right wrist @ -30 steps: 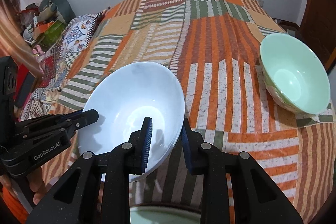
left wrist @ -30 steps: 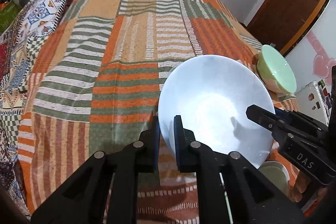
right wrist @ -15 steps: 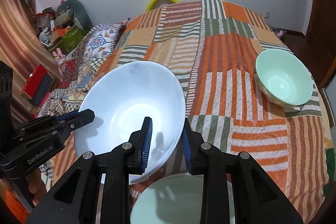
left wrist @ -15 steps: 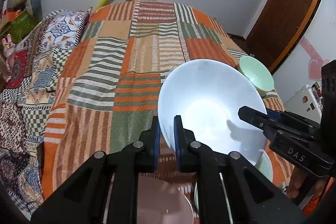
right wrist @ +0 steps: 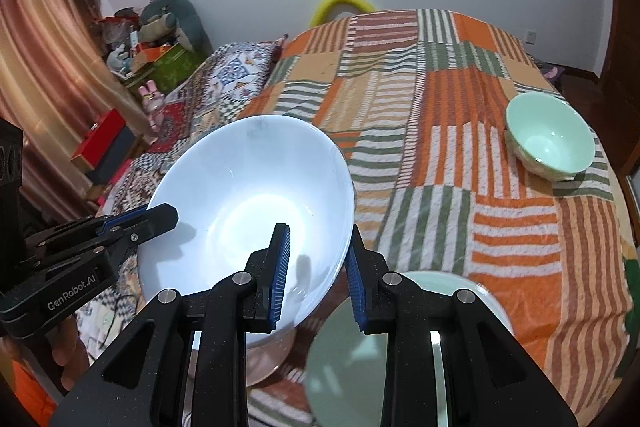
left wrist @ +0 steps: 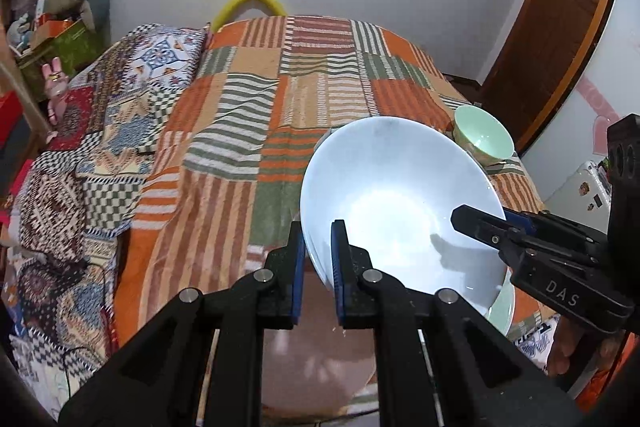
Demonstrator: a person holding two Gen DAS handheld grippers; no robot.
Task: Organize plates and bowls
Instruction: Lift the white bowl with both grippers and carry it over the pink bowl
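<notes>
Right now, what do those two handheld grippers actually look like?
Both are matte black plastic with silver rivets and two flat fingers lined with ribbed blue pads. The left gripper carries white lettering "GenRobot.AI" on its side; the right gripper reads "DAS". No cables or sleeves show.

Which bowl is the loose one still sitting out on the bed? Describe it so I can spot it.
Find the striped orange patchwork bedspread. Near its edge on the wooden-door side sits a small mint-green bowl, upright and alone. Unlike the big white bowl, no tongs grip it.
</notes>
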